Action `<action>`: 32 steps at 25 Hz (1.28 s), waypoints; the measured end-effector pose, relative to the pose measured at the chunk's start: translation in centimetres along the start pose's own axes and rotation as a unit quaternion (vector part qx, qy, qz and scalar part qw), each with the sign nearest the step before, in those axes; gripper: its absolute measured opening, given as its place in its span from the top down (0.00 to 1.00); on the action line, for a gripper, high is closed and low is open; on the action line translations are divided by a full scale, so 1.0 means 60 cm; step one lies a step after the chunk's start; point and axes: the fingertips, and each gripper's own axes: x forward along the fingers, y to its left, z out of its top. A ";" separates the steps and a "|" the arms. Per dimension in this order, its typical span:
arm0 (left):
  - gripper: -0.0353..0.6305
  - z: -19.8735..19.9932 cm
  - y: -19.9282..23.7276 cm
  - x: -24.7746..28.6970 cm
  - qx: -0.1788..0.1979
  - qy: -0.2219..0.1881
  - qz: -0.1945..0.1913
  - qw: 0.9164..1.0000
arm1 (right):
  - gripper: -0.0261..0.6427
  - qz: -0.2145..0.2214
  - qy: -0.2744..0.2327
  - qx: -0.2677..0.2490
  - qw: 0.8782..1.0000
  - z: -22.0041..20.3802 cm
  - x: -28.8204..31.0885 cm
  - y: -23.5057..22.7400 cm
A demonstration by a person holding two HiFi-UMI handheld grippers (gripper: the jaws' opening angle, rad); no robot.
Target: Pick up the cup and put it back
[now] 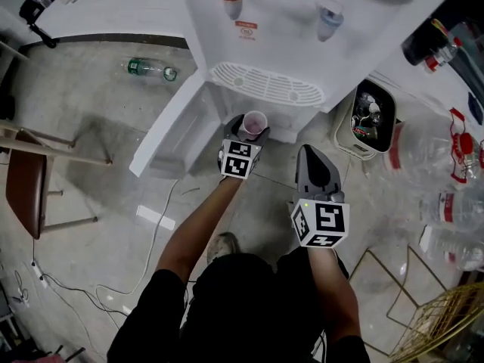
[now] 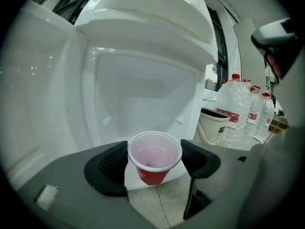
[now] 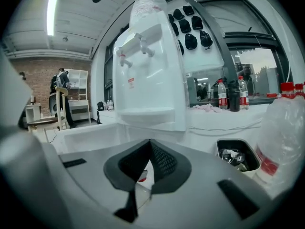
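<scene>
A red plastic cup with a white inside is held upright in my left gripper, just in front of the white water dispenser's drip grille. In the left gripper view the cup sits between the two black pads, which press its sides below the rim; it looks empty. My right gripper hangs lower and to the right, jaws shut on nothing. In the right gripper view its pads meet, and the dispenser stands ahead.
The dispenser's lower door stands open to the left. A cream waste bin sits right of the dispenser, with large water bottles beyond. A bottle lies on the floor, a chair stands left, and a wire rack is bottom right.
</scene>
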 end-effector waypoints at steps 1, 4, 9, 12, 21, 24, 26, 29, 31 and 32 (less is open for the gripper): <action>0.43 0.005 0.000 -0.021 0.000 -0.001 -0.001 1.000 | 0.97 0.004 0.001 0.001 1.000 0.001 -0.001 0.004; 0.43 0.020 0.000 -0.084 -0.004 -0.001 -0.004 1.000 | 0.97 0.020 0.007 -0.005 1.000 0.003 -0.002 0.018; 0.42 0.054 -0.013 -0.184 0.006 0.001 -0.013 1.000 | 0.97 0.038 0.007 -0.009 0.999 0.020 -0.009 0.039; 0.42 0.087 -0.017 -0.239 0.006 -0.009 -0.011 1.000 | 0.97 0.053 0.003 -0.008 0.999 0.040 -0.014 0.059; 0.42 0.185 -0.006 -0.344 0.010 -0.037 0.005 0.999 | 0.97 0.097 -0.011 -0.013 0.995 0.105 -0.024 0.120; 0.42 0.226 -0.004 -0.365 0.013 -0.054 0.009 0.998 | 0.97 0.102 -0.016 -0.012 0.995 0.124 -0.026 0.124; 0.42 0.256 -0.004 -0.370 0.015 -0.066 0.010 0.998 | 0.97 0.101 -0.020 -0.008 0.995 0.137 -0.025 0.122; 0.42 0.297 -0.005 -0.375 0.021 -0.079 0.011 0.997 | 0.97 0.101 -0.023 -0.004 0.995 0.152 -0.024 0.124; 0.42 0.323 -0.007 -0.372 0.020 -0.089 0.009 0.996 | 0.97 0.101 -0.025 -0.003 0.995 0.161 -0.022 0.122; 0.42 0.336 -0.007 -0.370 0.018 -0.094 0.009 0.995 | 0.97 0.099 -0.026 -0.003 0.995 0.165 -0.021 0.120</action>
